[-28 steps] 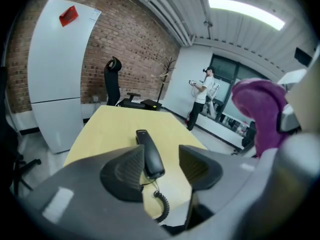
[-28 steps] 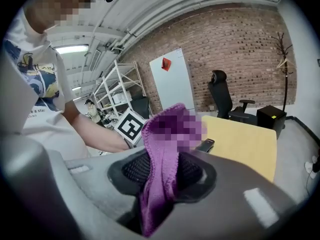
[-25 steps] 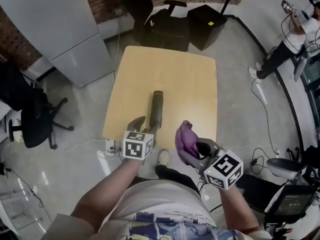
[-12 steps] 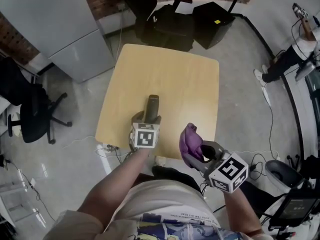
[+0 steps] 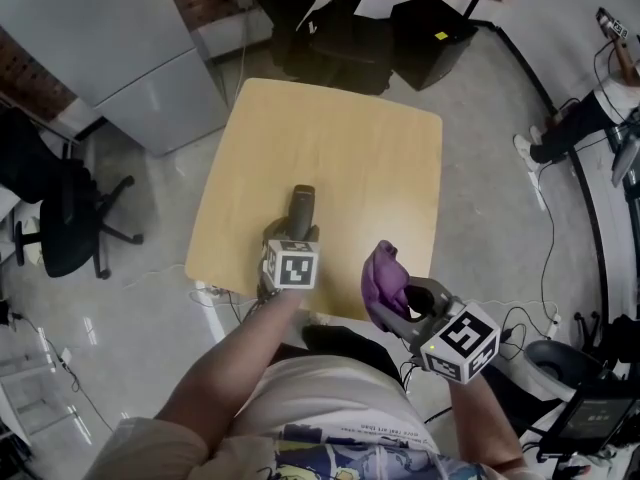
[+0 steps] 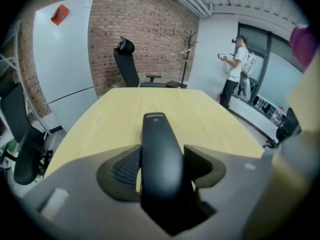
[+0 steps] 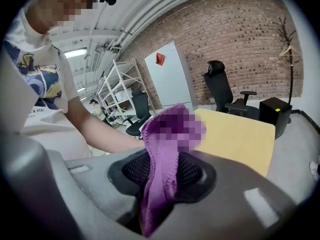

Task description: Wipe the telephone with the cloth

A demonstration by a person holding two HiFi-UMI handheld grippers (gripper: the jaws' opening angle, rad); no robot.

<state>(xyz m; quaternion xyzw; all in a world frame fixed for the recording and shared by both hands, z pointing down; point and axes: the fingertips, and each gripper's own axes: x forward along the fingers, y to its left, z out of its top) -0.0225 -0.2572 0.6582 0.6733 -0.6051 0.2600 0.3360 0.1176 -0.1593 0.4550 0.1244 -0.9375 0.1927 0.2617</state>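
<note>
Moved forward in the past second, the left gripper (image 5: 293,234) now straddles the near end of the telephone (image 5: 301,204), where it earlier sat off to that end's left by the table's near edge. Its jaws are closing with the black handset between them. In the left gripper view a sliver of tabletop shows between the left pad and the handset, so the pads are not yet clamped on it.

Nearest the camera, the person's bare forearms reach out from a printed white shirt. The right gripper (image 5: 400,303) hangs off the table's near edge, well apart from the telephone. Its jaws are closed on the purple cloth (image 5: 381,278), which is pinched between the ribbed pads and bunches up above them.

The telephone lies flat on the light wooden table (image 5: 360,158), lengthwise away from the person, in the near half of the top and left of centre.

Beyond the table stand a black office chair (image 5: 350,28) and a dark box (image 5: 430,23). A white cabinet (image 5: 110,48) stands by a brick wall at far left, and a second person (image 5: 600,98) is at the far right.
</note>
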